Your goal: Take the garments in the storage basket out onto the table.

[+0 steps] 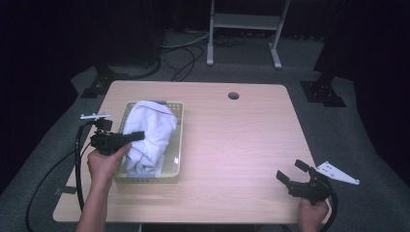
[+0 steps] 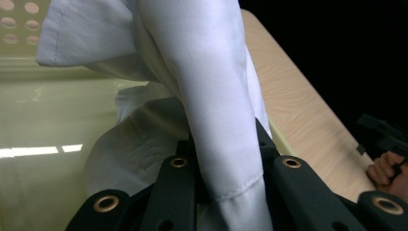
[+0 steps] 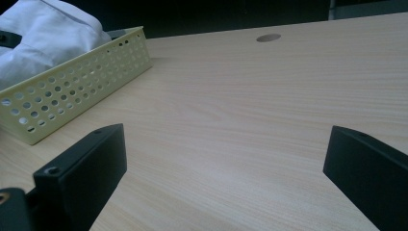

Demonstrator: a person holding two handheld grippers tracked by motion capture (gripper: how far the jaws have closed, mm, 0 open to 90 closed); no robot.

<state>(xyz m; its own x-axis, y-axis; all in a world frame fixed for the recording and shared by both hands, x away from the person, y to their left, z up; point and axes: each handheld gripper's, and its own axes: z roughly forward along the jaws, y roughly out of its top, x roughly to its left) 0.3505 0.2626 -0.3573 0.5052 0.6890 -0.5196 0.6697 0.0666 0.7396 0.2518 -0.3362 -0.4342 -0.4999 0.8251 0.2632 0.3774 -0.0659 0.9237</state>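
Left gripper view is showing our left gripper pinching the white shirt in the basket; we are lifting it out next, right gripper waiting spread.

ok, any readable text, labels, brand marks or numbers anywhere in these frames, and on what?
None: no word, number or sign can be read in any view.
White cloth: plain, seams only, no tag seen.
Yellow perforated basket: no label.
Table: bare wood grain, one round hole.
Left tool and right tool: plain black, unmarked.
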